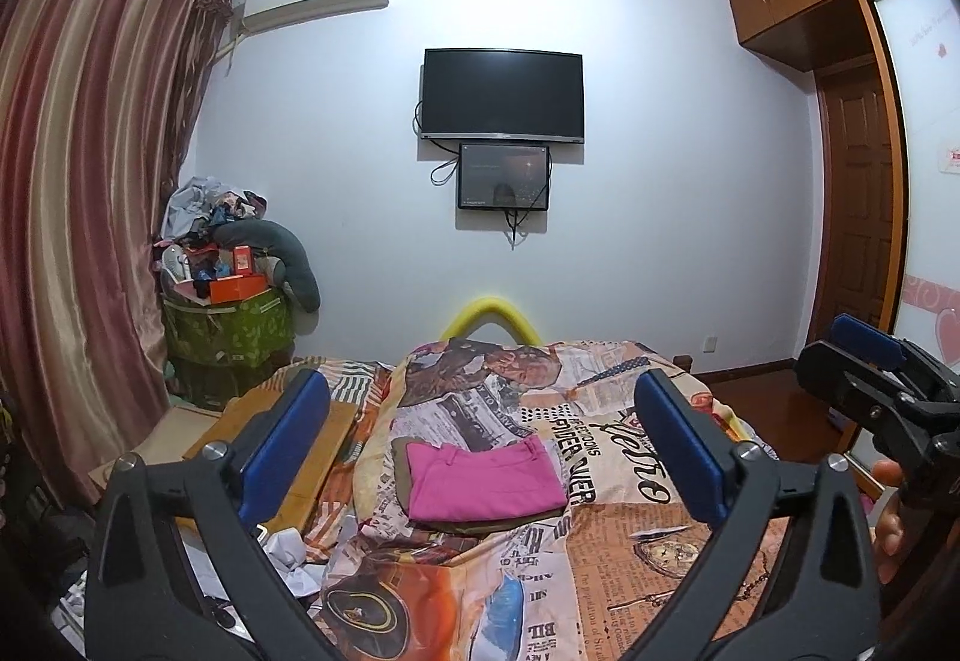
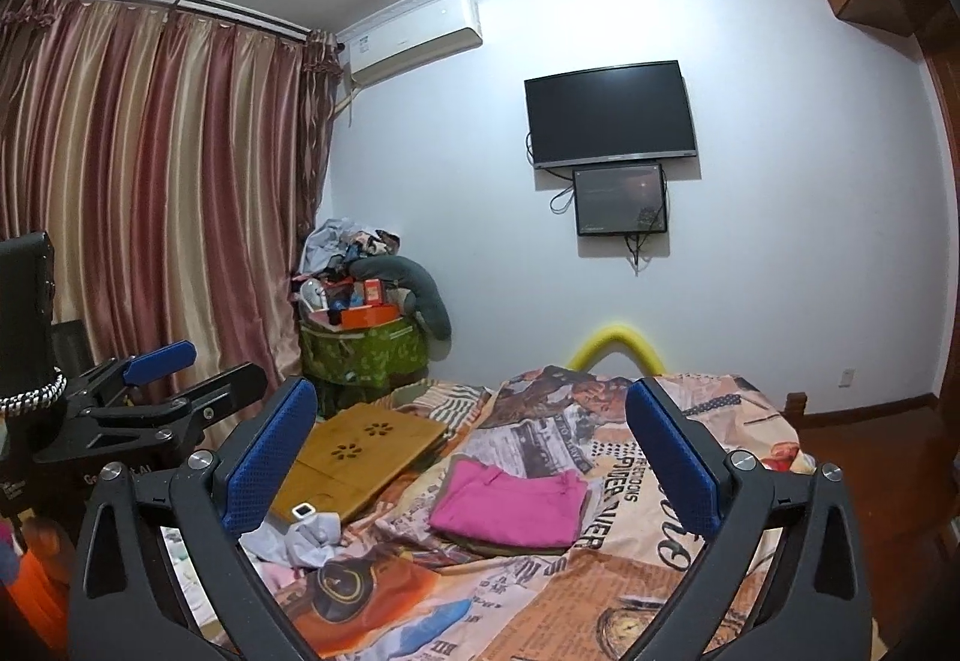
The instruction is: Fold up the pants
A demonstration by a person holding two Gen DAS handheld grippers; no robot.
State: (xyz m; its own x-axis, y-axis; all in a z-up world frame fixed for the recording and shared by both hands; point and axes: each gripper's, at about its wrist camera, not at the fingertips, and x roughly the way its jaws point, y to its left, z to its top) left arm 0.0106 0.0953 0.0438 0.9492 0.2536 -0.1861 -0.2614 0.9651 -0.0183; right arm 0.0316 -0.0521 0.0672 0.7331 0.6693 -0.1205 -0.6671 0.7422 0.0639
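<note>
Pants (image 1: 483,478) are lying folded at lower centre on the bed (image 1: 630,559); left claw (image 1: 480,445) and right claw (image 2: 471,457) are hanging released, empty. Edges want squaring.

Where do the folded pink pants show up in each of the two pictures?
Left wrist view: pink pants lie low, near centre, on the bed cover.
Right wrist view: pink pants lie low, just right of centre.
Shared landmark: the black television on the wall above.

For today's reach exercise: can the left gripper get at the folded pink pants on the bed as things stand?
Probably yes. The left gripper is open and empty, and the pink pants lie straight ahead on the bedspread with nothing between.
</note>
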